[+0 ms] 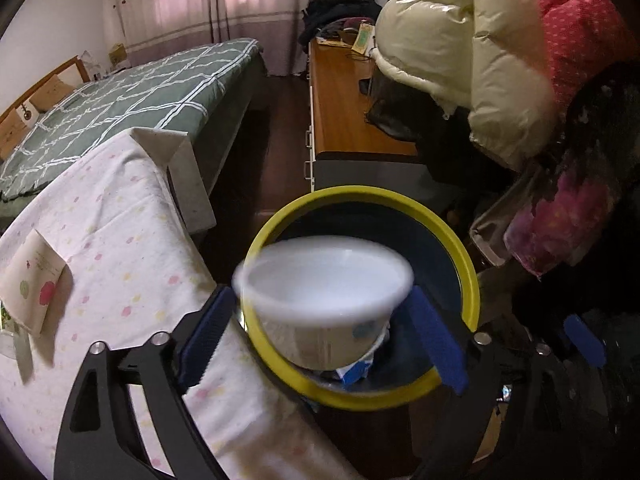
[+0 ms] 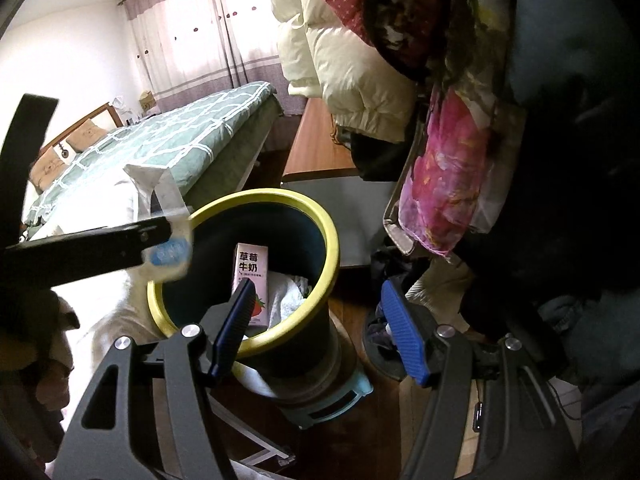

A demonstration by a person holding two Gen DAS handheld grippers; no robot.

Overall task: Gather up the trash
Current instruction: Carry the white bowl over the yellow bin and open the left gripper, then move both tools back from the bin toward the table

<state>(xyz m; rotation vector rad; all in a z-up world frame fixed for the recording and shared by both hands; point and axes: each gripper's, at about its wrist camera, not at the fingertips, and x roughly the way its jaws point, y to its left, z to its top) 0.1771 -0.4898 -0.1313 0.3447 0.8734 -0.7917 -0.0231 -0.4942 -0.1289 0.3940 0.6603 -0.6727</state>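
Left wrist view, left to right: table under a white cloth (image 1: 116,248) with pastel dots, soft and creased; a paper card (image 1: 34,280) lies flat on it near the left edge. Behind, a bed (image 1: 120,96) with a green grid-pattern quilt. Centre: left gripper (image 1: 324,340), black frame, ribbed blue pads, fingers spread wide. Between them a white paper bowl (image 1: 320,300), round and tapered, blue print low on its wall. It is motion-blurred; the pads look just clear of its sides, so not clamped, though the blur makes contact hard to judge. The bowl sits over the mouth of the trash bin (image 1: 460,256), a dark cylinder with a glossy yellow rim; the bowl hides most of the inside, with only a scrap of blue-white packaging showing beneath. Right: wooden cabinet (image 1: 344,112), then a puffy cream jacket (image 1: 448,40) and a pink dotted quilted garment, cut off by the frame edge. Far right is too dark to read.

Right wrist view: left gripper's arm enters from the left, bowl only a blur at the bin rim. Inside the bin a pink-and-white milk carton (image 2: 250,276) stands upright beside crumpled white tissue (image 2: 286,296). Right gripper (image 2: 316,332): fingers apart, nothing between them, left finger over the near rim, right finger outside the bin. Clothes at right are dark and indistinct.
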